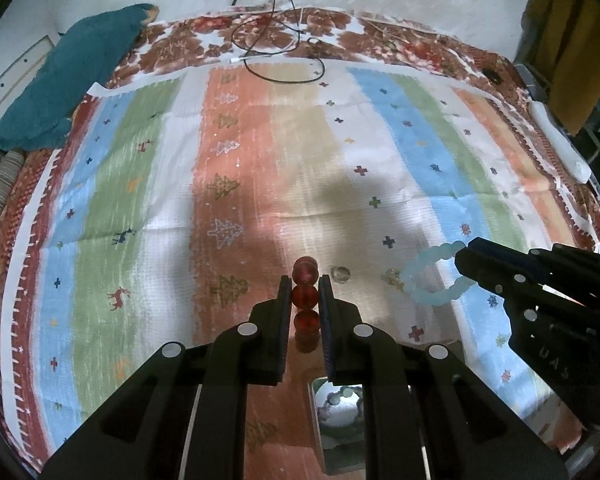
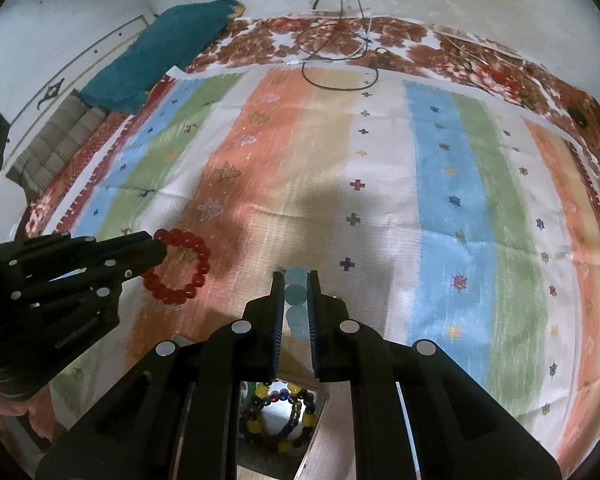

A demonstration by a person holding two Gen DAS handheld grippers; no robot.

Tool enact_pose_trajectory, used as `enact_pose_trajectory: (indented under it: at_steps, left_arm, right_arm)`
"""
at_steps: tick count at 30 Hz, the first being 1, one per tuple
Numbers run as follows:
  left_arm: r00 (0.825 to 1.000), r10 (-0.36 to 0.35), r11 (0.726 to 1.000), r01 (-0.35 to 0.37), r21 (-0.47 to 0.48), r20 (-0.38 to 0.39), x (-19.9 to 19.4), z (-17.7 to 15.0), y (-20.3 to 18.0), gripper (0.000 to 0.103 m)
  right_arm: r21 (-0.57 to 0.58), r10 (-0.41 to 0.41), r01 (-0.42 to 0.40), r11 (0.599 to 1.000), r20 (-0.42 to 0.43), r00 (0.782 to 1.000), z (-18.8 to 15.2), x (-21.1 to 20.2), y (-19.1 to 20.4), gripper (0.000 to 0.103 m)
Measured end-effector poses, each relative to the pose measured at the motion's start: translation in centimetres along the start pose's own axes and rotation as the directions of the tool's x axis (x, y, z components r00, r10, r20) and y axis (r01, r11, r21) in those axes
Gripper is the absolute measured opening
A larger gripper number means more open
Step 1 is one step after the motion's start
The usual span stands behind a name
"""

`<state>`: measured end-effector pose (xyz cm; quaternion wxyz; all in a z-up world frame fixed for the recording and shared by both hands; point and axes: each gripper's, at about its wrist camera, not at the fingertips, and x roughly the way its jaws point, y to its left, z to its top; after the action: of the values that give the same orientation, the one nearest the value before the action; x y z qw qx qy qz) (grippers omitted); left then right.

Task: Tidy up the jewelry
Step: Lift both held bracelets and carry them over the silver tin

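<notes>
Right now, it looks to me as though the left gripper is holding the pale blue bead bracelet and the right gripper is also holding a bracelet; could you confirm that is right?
Not quite: the left gripper is shut on the red bead bracelet, as the left wrist view shows. The pale blue bead bracelet is in the right gripper, so the right gripper is indeed also holding a bracelet.

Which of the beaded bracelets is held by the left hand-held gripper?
The red bracelet: the left hand-held gripper is shut on its red beads. The pale blue bracelet is in the right hand-held gripper; the multicoloured one lies below, unheld.
</notes>
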<state>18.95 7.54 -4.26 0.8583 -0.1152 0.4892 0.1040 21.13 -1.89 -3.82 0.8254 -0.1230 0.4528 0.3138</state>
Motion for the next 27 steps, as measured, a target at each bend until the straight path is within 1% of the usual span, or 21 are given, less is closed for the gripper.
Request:
enact_pose_trajectory:
  at_steps: [7,15,19,23,27]
  left_arm:
    - [1.0,-0.009,1.0,0.009,0.012,0.018,-1.1,-0.8,-0.6,0.013]
    - [0.999,-0.028,0.999,0.027,0.021,0.041,-2.6,-1.9,-1.3,0.013]
    - [0.999,-0.029,0.999,0.028,0.022,0.046,-2.9,-2.4,-1.4,0.013]
    - [0.998,-0.034,0.999,0.033,0.021,0.047,-3.2,-2.7,-1.5,0.013]
    - [0.997,-0.038,0.999,0.037,0.023,0.065,-3.8,-3.2,-1.6,0.013]
  right_arm:
    - [0.01,-0.022,0.022,1.0,0.032,0.999,-1.0,-1.4,-0.2,0.012]
    - [0.015,-0.01,0.01,1.0,0.066,0.998,-2.0,-3.2,-0.1,0.012]
    - [0.015,-0.041,0.04,0.999,0.097,0.994,-2.5,-4.2,-0.1,0.012]
    - [0.022,-0.041,0.039,0.999,0.106,0.994,-3.1,-4.7,-0.2,0.012]
    - [0.023,-0.04,0.037,0.999,0.111,0.993,-3.6,-5.1,-0.2,0.012]
